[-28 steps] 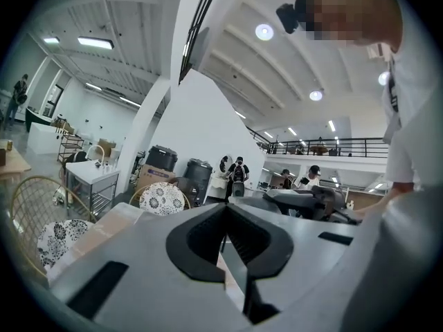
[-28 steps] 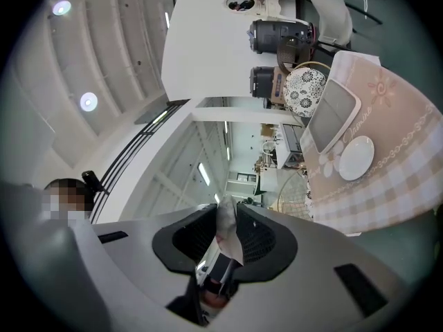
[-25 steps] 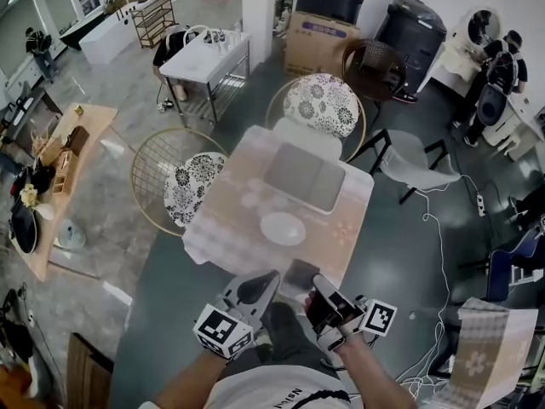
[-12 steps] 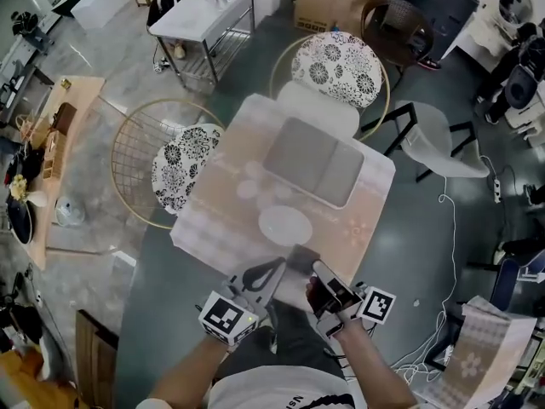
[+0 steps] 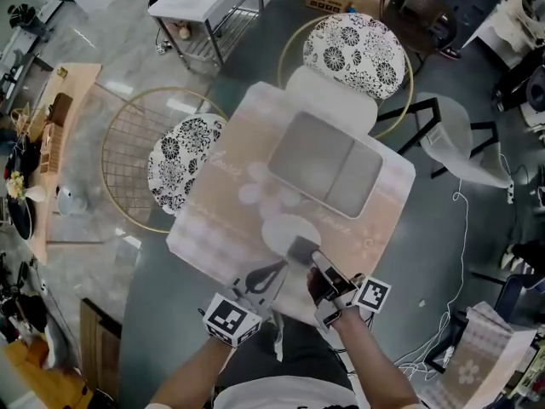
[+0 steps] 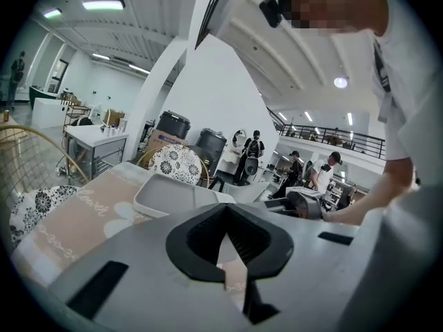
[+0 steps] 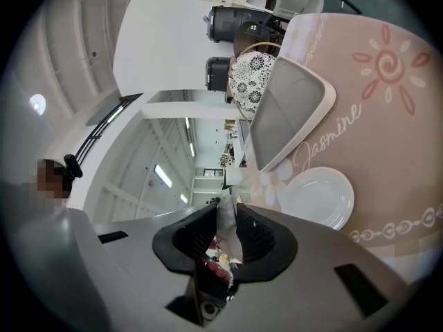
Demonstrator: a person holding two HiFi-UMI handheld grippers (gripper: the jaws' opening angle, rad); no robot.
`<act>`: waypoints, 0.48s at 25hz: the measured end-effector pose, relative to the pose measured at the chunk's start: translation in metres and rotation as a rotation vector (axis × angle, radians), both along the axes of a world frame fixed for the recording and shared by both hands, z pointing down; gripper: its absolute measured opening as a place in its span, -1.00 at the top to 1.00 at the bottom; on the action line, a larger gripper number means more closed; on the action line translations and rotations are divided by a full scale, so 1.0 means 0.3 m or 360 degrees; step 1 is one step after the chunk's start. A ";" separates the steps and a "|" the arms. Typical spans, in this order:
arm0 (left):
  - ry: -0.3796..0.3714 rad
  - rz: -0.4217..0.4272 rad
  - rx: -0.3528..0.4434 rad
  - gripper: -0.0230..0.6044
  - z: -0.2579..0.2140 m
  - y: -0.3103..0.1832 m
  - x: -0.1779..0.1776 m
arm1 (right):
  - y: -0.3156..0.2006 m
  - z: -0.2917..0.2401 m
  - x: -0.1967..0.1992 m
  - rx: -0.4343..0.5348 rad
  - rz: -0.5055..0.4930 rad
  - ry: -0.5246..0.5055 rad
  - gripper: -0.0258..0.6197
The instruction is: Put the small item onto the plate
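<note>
A white plate (image 5: 281, 227) lies on the near half of the patterned table (image 5: 226, 198), in front of a grey tray (image 5: 328, 170). My right gripper (image 5: 313, 259) is shut on a small dark foil packet (image 5: 301, 249), which hangs over the plate's near rim. The right gripper view has the packet (image 7: 225, 235) pinched edge-on in that gripper (image 7: 227, 216), with the plate (image 7: 317, 198) and tray (image 7: 287, 109) ahead. My left gripper (image 5: 281, 266) is over the table's near edge, left of the packet. Its tips meet with nothing held (image 6: 225, 209).
Two round wire chairs with floral cushions stand at the table's left (image 5: 183, 162) and far side (image 5: 356, 54). A white chair (image 5: 456, 147) sits at the right. Cables (image 5: 451, 254) trail on the dark floor. A wooden side table (image 5: 51, 126) is far left.
Both grippers have moved forward from in front of the table to over its near edge. The packet in the right gripper has reached the plate's near rim.
</note>
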State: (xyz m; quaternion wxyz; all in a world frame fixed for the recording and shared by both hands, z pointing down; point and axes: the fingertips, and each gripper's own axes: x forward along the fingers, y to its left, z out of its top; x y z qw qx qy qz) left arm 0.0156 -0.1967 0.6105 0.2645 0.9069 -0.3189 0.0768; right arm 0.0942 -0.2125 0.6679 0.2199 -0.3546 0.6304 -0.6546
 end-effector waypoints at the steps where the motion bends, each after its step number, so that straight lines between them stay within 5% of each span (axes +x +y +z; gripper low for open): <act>1: -0.0004 -0.0004 -0.0011 0.91 0.016 -0.010 0.000 | -0.009 0.022 -0.004 -0.0015 -0.0003 0.0002 0.63; 12: -0.0032 0.0004 -0.0115 0.91 0.177 -0.076 0.024 | -0.048 0.248 0.002 -0.0174 -0.0026 0.0105 0.63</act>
